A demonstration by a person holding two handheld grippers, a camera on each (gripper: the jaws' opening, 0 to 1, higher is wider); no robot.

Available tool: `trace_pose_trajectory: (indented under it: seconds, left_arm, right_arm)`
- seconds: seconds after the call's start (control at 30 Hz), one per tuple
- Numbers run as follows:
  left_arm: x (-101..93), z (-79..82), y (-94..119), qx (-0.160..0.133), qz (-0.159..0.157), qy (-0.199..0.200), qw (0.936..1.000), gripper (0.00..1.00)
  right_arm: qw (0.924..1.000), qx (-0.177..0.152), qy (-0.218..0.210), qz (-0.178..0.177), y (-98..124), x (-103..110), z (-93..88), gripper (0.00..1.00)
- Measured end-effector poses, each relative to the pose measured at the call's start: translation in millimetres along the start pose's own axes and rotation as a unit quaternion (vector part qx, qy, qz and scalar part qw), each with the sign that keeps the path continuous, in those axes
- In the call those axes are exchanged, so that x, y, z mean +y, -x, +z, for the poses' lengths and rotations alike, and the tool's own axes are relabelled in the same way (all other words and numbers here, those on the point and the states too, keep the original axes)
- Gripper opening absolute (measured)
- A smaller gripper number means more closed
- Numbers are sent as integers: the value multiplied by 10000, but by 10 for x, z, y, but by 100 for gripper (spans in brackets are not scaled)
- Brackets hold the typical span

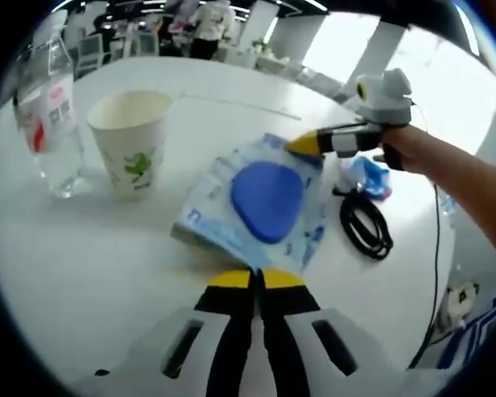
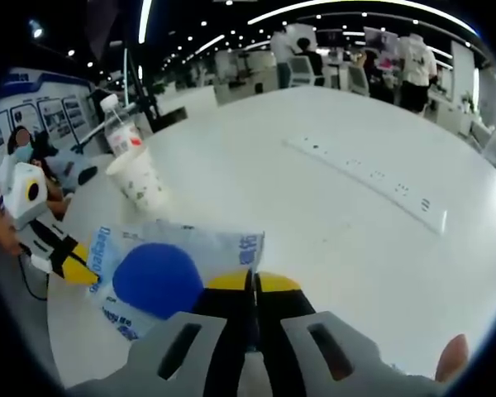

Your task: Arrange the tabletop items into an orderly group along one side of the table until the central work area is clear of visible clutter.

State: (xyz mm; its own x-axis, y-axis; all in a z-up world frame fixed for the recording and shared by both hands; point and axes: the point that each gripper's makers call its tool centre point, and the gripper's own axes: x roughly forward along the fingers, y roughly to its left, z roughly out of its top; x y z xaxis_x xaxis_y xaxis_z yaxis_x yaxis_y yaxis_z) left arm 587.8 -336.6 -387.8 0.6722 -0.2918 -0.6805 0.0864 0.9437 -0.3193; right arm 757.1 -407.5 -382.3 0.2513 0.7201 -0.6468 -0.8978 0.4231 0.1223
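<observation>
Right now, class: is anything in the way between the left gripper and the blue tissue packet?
Nothing visible stands between them. The left gripper, its jaws together, sits just short of the tissue packet's near edge, with bare white table around it. The right gripper meets the packet's far corner. The paper cup and bottle stand off to the side.

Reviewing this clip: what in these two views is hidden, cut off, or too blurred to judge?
- Left gripper view: the near edge of the blue packet is hidden behind the left gripper.
- Left gripper view: the water bottle label is too blurred to read, and its cap runs into the rim.
- Right gripper view: the right gripper covers the packet's corner, so whether it grips it is unclear.
- Right gripper view: the paper cup print is too small.
</observation>
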Motion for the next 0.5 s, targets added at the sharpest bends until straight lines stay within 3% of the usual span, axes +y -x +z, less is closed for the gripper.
trace_pose_trajectory:
  seconds: [0.5]
  left_arm:
    - [54, 206, 67, -44, -29, -180, 9998, 0]
  right_arm:
    - [9997, -143, -100, -169, 247, -24, 22, 2]
